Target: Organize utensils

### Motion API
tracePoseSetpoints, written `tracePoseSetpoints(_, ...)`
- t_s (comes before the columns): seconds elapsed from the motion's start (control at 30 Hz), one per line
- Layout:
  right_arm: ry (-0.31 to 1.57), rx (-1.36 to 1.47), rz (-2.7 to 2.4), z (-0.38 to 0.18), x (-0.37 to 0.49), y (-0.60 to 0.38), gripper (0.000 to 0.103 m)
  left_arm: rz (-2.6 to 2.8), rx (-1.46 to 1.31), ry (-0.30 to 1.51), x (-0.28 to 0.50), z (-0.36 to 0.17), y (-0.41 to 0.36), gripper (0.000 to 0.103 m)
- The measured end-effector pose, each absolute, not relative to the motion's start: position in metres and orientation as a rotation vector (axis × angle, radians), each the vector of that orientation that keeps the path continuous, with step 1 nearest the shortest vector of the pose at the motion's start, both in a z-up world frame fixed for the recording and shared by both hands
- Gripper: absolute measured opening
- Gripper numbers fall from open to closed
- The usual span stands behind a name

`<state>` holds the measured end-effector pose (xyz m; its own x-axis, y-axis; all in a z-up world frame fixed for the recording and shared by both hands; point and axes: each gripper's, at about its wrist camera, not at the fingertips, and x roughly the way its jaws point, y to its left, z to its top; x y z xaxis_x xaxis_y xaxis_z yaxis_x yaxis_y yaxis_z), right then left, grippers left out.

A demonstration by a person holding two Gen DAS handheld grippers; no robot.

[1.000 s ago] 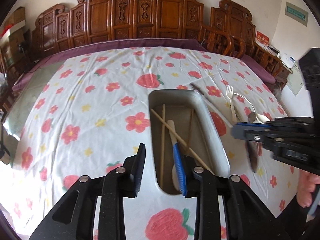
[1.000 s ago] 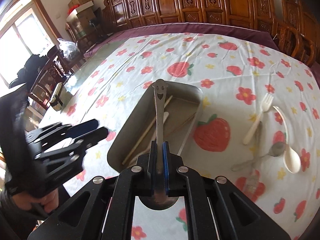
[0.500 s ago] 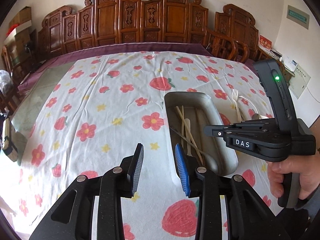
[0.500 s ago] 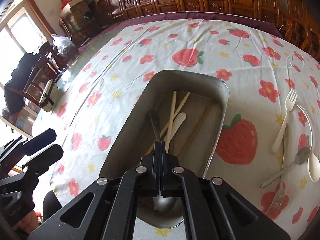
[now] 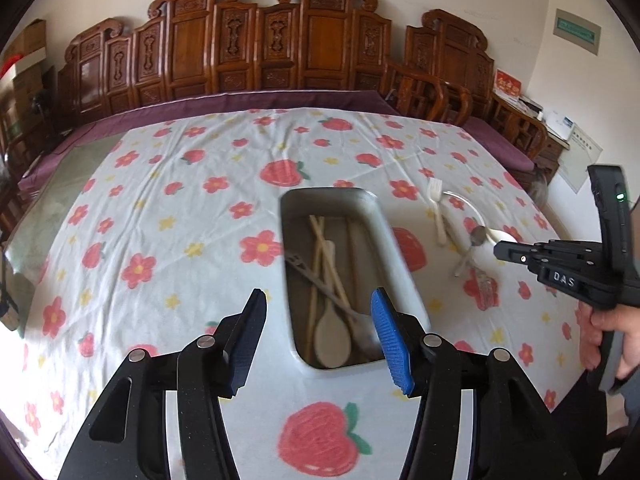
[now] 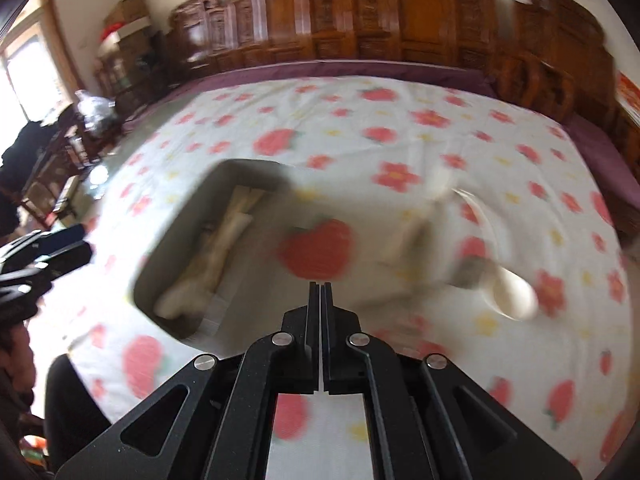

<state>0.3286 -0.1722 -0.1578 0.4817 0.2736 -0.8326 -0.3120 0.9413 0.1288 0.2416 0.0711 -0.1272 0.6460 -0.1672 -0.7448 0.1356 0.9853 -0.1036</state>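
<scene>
One metal tray [image 5: 400,256] holds wooden spoon [image 5: 331,342], metal spoon [image 5: 320,280], chopsticks. Left gripper [image 5: 316,332] just widened, empty; right gripper [image 6: 321,286] together, empty. Worktop [image 5: 160,200] left open.

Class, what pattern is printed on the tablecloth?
Red strawberries with red and yellow flowers on the white tablecloth, clearest in the left wrist view.

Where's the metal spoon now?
In the left wrist view, the metal spoon lies inside the tray, slanting across the wooden spoon and chopsticks.

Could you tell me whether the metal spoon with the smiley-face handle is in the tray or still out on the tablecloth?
In. The metal smiley-handled spoon lies inside the rectangular metal tray, across the wooden chopsticks and wooden spoon.
</scene>
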Motion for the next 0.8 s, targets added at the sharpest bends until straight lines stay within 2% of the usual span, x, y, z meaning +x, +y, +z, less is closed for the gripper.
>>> tracePoseSetpoints(0.1,1.027,-0.011,0.293,-0.169,0.336,-0.204,0.004,-0.192,-0.034,0.854,0.243,-0.127,0.058,0.053)
tracePoseSetpoints(0.13,1.034,-0.001,0.28,-0.173,0.339,-0.211,0.005,-0.2,-0.03,0.855,0.244,-0.128,0.052,0.056)
tracePoseSetpoints(0.17,1.043,0.016,0.268,-0.178,0.342,-0.219,0.005,-0.204,-0.028,0.853,0.244,-0.128,0.049,0.063)
tracePoseSetpoints(0.2,1.055,0.035,0.258,-0.184,0.347,-0.223,0.005,-0.211,-0.026,0.849,0.244,-0.127,0.044,0.064)
tracePoseSetpoints(0.27,1.074,0.065,0.251,-0.193,0.352,-0.227,0.016,-0.226,-0.02,0.855,0.245,-0.129,0.036,0.064)
tracePoseSetpoints(0.33,1.087,0.095,0.241,-0.203,0.36,-0.228,0.02,-0.235,-0.017,0.862,0.246,-0.131,0.03,0.064)
tracePoseSetpoints(0.57,1.132,0.217,0.167,-0.228,0.387,-0.228,0.02,-0.257,-0.01,0.874,0.248,-0.135,0.013,0.064)
tracePoseSetpoints(0.8,1.157,0.222,0.074,-0.235,0.402,-0.223,0.02,-0.27,-0.019,0.864,0.249,-0.133,0.01,0.064)
